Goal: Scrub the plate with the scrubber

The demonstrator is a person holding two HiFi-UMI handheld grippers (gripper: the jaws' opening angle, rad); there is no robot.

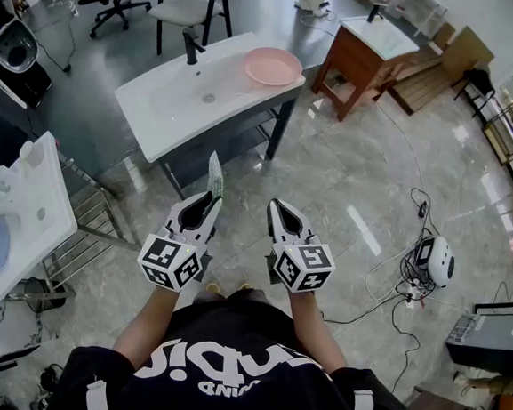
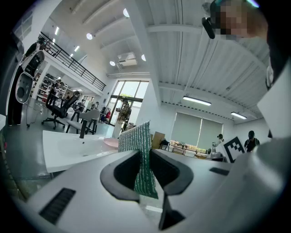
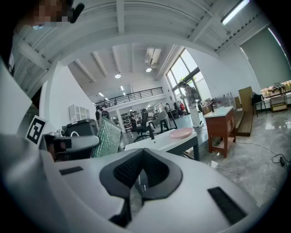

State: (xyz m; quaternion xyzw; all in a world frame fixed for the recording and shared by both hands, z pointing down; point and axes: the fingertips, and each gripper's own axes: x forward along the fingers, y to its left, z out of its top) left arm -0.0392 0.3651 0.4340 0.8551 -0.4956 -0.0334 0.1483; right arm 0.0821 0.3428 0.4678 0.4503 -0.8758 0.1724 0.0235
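A pink plate (image 1: pixel 272 66) lies on the right end of a white sink counter (image 1: pixel 157 119); it also shows small in the left gripper view (image 2: pixel 110 142) and the right gripper view (image 3: pixel 181 133). My left gripper (image 1: pixel 213 196) is shut on a green scrubber (image 1: pixel 214 175), a thin pad that stands up between the jaws (image 2: pixel 137 154). The same scrubber (image 3: pixel 105 138) appears at the left of the right gripper view. My right gripper (image 1: pixel 276 205) is shut with nothing in it. Both grippers hang side by side over the floor, well short of the sink.
A black tap (image 1: pixel 192 48) stands at the back of the sink. A second white basin (image 1: pixel 34 216) is at the left, a wooden vanity (image 1: pixel 368 53) at the far right. Cables and a white device (image 1: pixel 434 261) lie on the tiled floor to my right. Office chairs (image 1: pixel 189 6) stand behind the sink.
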